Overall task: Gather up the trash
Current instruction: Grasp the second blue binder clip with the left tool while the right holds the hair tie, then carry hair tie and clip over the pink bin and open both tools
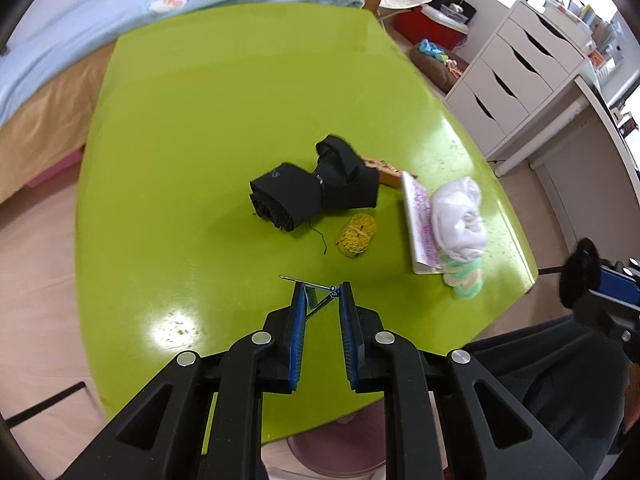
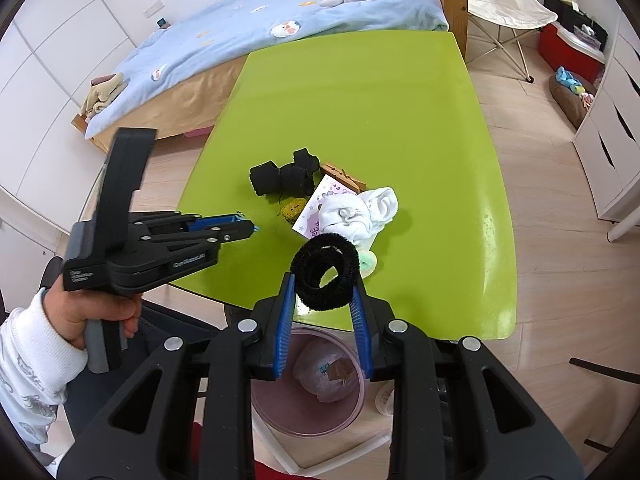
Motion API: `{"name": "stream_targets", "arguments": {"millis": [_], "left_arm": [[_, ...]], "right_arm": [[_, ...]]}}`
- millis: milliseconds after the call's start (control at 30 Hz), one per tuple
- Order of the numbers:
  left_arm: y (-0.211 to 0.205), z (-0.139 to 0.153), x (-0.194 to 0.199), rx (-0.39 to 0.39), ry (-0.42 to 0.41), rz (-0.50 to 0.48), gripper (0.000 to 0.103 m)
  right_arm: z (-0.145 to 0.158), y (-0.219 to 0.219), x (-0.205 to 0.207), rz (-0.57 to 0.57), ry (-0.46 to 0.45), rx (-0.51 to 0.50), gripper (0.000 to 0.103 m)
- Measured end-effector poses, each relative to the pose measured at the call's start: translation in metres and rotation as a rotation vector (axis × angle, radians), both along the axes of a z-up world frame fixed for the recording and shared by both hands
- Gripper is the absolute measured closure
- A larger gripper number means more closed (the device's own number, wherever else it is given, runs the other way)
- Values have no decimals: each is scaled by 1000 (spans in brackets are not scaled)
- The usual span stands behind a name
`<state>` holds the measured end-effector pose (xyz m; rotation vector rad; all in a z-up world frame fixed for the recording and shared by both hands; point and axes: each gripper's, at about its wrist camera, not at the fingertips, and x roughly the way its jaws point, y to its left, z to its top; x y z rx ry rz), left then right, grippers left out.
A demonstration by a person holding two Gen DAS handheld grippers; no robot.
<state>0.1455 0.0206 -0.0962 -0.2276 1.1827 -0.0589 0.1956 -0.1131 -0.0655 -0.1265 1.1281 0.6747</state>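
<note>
My right gripper (image 2: 325, 286) is shut on a coiled black fuzzy strip (image 2: 326, 270), held over the green table's (image 2: 360, 92) near edge, above a pink trash bin (image 2: 356, 412) that holds a plastic bag. My left gripper (image 1: 323, 289) is shut on a thin metal hinged piece (image 1: 316, 294), low over the table's near part; it also shows in the right wrist view (image 2: 250, 227). Farther on lie a black fabric roll (image 1: 312, 188), a yellow coiled band (image 1: 357, 236), a white sock bundle (image 1: 460, 220) on a pink card (image 1: 420, 216), and a wooden clip (image 1: 386, 170).
A bed with a blue quilt (image 2: 280, 28) stands beyond the table. White drawers (image 1: 512, 76) are at the right. A folding chair (image 2: 504, 4) and a red box (image 2: 568, 48) stand at the back right. The bin's rim (image 1: 332, 452) shows under the table's near edge.
</note>
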Motion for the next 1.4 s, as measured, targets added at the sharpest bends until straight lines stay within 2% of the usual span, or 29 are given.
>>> {"name": "stream_targets", "arguments": {"millis": [433, 633, 933, 1400], "left_arm": [[-19, 63, -58, 49, -139, -39, 87], [-29, 80, -86, 63, -180, -55, 87], [-37, 83, -123, 45, -199, -65, 87], [-43, 72, -163, 22, -183, -65, 87]], "right_arm": [[18, -4, -21, 34, -48, 8, 76], [25, -5, -40, 60, -67, 13, 76], [26, -12, -75, 113, -69, 16, 76], [-8, -14, -115, 165, 12, 8, 76]]}}
